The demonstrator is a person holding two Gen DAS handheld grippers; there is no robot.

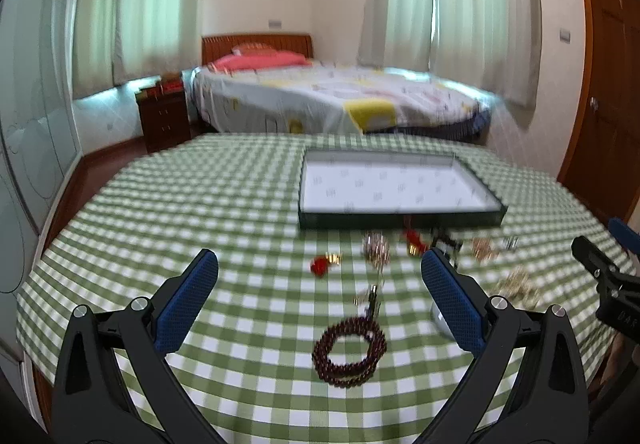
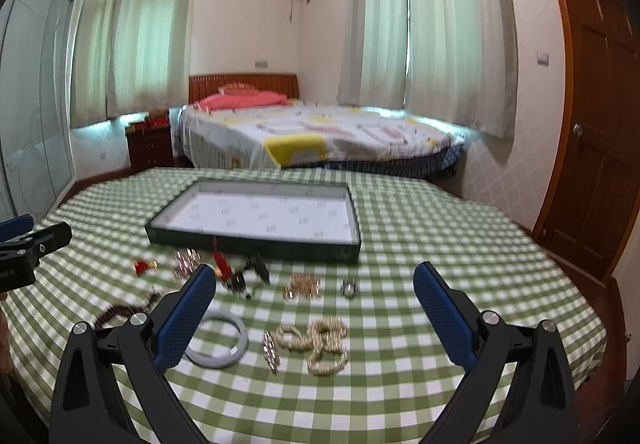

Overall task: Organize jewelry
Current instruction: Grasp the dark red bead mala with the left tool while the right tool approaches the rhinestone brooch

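A shallow dark-rimmed tray [image 1: 400, 221] with a white lining lies on the green checked table; it also shows in the right wrist view [image 2: 256, 244]. Jewelry is scattered in front of it. A dark red bead bracelet [image 1: 349, 352] lies between the fingers of my open, empty left gripper [image 1: 320, 300]. My right gripper [image 2: 316, 308] is open and empty above gold-coloured bracelets [image 2: 316, 342]. A pale bangle [image 2: 220, 342] lies by its left finger [image 2: 186, 320]. A red charm [image 1: 320, 265], a gold chain pile [image 2: 302, 286] and a ring [image 2: 348, 289] lie nearer the tray.
The table [image 2: 440, 228] has a rounded edge, with wooden floor beyond. A bed [image 2: 320, 136] stands behind the table, a nightstand [image 2: 150, 148] to its left, a wooden door [image 2: 592, 124] at the right. The other gripper [image 1: 608, 284] shows at the right edge of the left wrist view.
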